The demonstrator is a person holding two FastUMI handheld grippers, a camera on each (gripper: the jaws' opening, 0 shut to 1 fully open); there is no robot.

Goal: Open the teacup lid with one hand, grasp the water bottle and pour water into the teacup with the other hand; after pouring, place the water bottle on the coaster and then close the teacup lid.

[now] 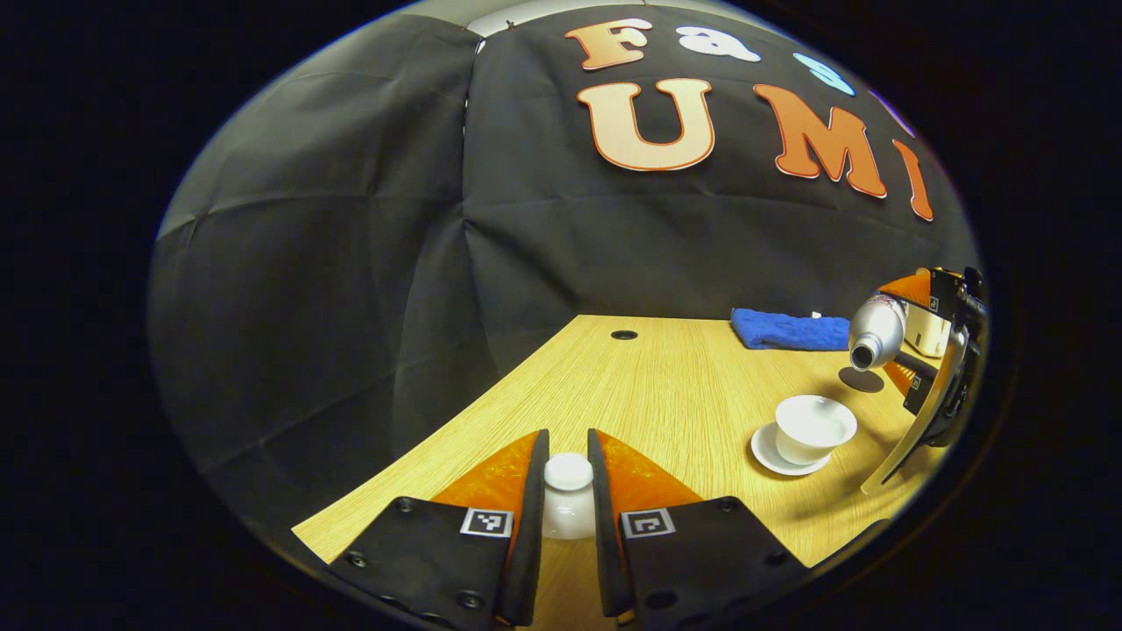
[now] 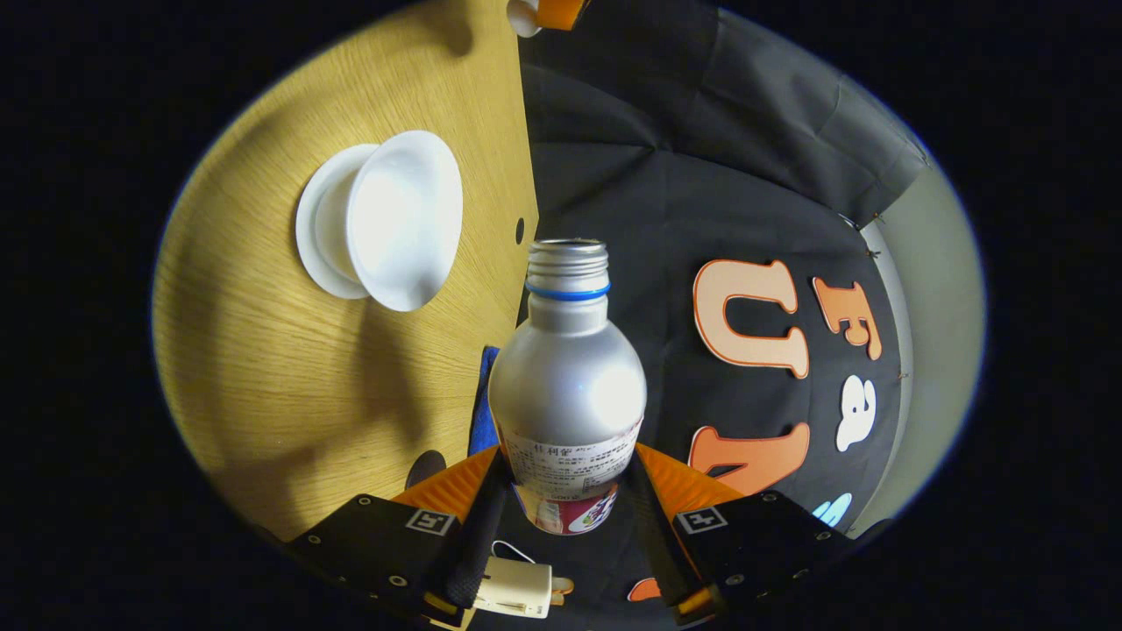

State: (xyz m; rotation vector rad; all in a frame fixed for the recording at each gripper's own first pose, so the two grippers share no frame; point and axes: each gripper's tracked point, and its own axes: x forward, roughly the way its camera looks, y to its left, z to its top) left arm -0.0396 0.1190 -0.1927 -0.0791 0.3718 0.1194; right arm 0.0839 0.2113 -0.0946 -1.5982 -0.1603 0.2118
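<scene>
Wooden table (image 1: pixel 666 386); left gripper (image 1: pixel 568 478) jaws pinching lid (image 1: pixel 568 504), right gripper (image 2: pixel 565 491) jaws pinching tilted, unreadably labelled water bottle (image 2: pixel 568 386).

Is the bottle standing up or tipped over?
Tipped. In the left gripper view the water bottle lies nearly sideways in the right gripper, mouth pointing toward the teacup.

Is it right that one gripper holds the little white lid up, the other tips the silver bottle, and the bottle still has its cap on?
Not quite: the silver bottle has no cap. The right gripper view shows its bare threaded mouth open, held by the right gripper. The rest is right: the left gripper holds the white lid, and the bottle is tipped.
</scene>
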